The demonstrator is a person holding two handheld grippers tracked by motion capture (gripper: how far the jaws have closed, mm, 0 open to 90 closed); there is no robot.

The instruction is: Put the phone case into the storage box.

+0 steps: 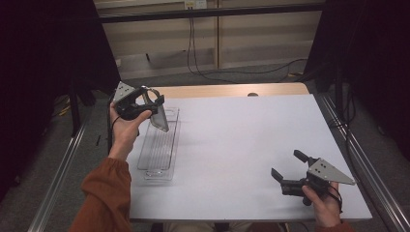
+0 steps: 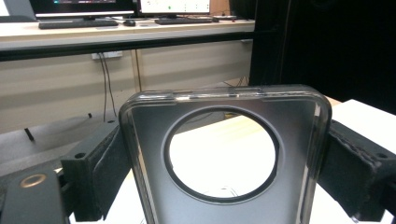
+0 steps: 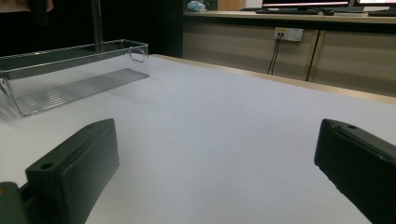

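Note:
My left gripper (image 1: pixel 155 107) is raised over the far end of a clear plastic tray (image 1: pixel 157 164) at the table's left. It is shut on a translucent grey phone case (image 1: pixel 162 118) that hangs tilted down toward the tray. In the left gripper view the case (image 2: pixel 149 135) stands upright between the two black jaws of the left gripper (image 2: pixel 224 154), its large round camera hole facing me. My right gripper (image 1: pixel 286 164) rests low near the front right of the table, open, with nothing between its jaws. The right gripper (image 3: pixel 217 154) faces bare table, the tray (image 3: pixel 70 65) far off to its left.
The white tabletop (image 1: pixel 241 135) has a wooden strip (image 1: pixel 227 90) along its far edge. Metal rails (image 1: pixel 355 154) run down both sides of the table. Cables (image 1: pixel 203 72) trail on the floor behind. A desk with keyboards (image 2: pixel 74 23) stands beyond.

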